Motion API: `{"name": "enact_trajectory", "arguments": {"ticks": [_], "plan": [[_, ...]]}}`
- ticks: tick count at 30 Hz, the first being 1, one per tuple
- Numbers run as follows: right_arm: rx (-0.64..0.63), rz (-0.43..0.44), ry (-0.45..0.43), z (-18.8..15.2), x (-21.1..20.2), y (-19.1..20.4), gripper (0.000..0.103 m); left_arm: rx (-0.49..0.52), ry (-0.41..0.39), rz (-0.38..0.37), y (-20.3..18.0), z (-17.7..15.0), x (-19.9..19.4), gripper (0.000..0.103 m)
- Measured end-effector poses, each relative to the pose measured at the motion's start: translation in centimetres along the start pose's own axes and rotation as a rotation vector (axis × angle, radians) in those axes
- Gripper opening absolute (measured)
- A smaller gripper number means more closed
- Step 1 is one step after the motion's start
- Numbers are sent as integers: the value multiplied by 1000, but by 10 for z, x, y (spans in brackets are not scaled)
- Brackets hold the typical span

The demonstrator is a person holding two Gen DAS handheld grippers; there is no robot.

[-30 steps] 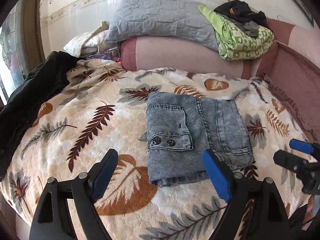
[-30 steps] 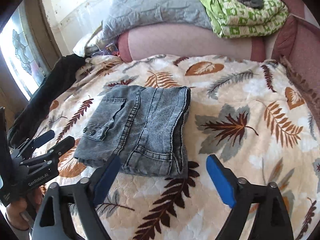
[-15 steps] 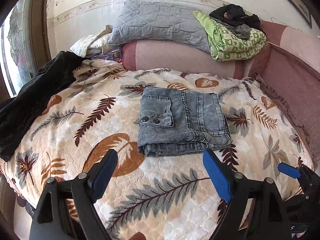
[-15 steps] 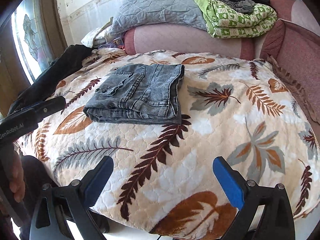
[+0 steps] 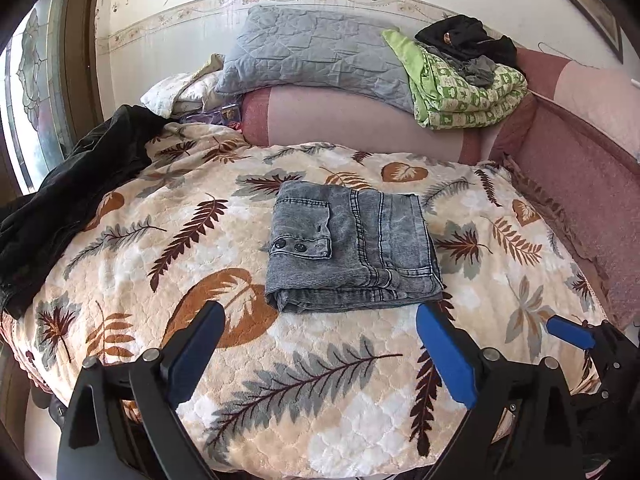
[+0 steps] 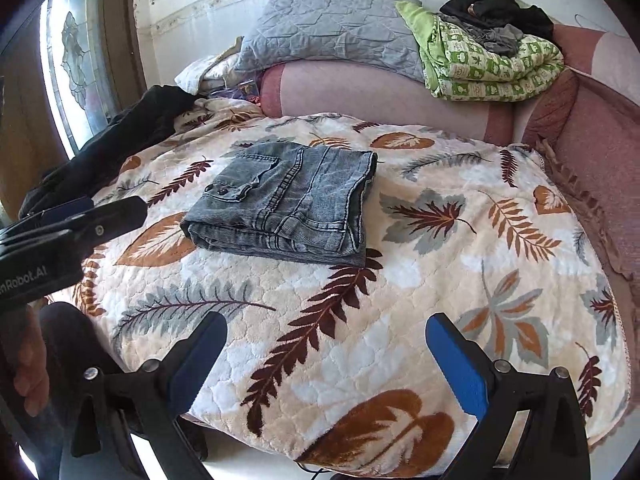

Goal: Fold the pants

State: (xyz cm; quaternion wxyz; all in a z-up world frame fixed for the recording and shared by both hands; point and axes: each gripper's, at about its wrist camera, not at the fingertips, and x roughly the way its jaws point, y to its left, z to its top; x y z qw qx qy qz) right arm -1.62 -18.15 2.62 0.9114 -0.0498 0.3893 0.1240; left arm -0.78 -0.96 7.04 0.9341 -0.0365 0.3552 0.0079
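The grey denim pants (image 5: 352, 248) lie folded into a compact rectangle in the middle of the leaf-patterned blanket (image 5: 160, 248), pocket flap with two buttons on top. They also show in the right wrist view (image 6: 288, 204). My left gripper (image 5: 320, 340) is open and empty, held back over the near edge of the bed, apart from the pants. My right gripper (image 6: 326, 360) is open and empty, also back at the near edge. The right gripper shows at the right edge of the left wrist view (image 5: 588, 344); the left one at the left edge of the right wrist view (image 6: 80, 220).
A black garment (image 5: 80, 184) lies along the bed's left side by a window. A grey pillow (image 5: 312, 52), a green quilt (image 5: 468, 88) with dark clothes on it, and pink bolsters (image 5: 360, 124) line the back. A pink padded side (image 5: 592, 184) runs along the right.
Both grippers have drawn back from the folded pants toward the near edge of the bed and risen. The pants have stayed in place, folded.
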Motion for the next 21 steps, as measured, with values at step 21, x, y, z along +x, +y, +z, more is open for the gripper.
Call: {"name": "enact_trajectory", "arguments": {"ticks": [21], "plan": [[-8,-11,54,12,17,5,101,-17,5,-74,3,15,9,101]]}}
